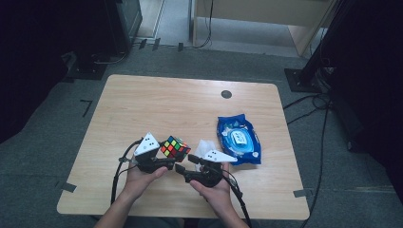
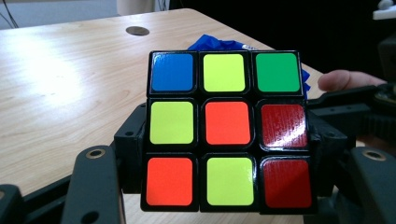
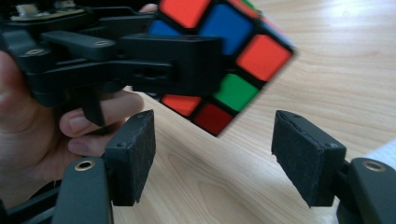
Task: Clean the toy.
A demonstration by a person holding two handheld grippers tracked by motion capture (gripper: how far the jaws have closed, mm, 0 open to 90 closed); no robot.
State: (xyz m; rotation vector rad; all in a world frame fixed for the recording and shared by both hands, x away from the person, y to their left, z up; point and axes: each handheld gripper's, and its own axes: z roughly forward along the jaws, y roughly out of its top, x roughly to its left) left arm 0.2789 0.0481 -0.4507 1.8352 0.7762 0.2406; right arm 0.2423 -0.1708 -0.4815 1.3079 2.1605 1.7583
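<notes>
A scrambled Rubik's cube (image 1: 175,148) is held just above the wooden table (image 1: 157,104) near its front edge. My left gripper (image 1: 171,156) is shut on the cube (image 2: 229,128), its pads (image 2: 133,149) pressing on two opposite sides. The face toward that camera shows orange, yellow, red, blue and green stickers. My right gripper (image 1: 185,163) stands open just right of the cube. In the right gripper view its jaws are wide apart around my right gripper (image 3: 219,154), with the cube (image 3: 224,46) above and beyond them, apart from both pads (image 3: 133,154).
A blue pack of wet wipes (image 1: 239,138) lies right of the hands, with a white tissue (image 1: 204,146) beside it. A dark round grommet (image 1: 226,94) sits in the table's far part. Grey carpet and black stands surround the table.
</notes>
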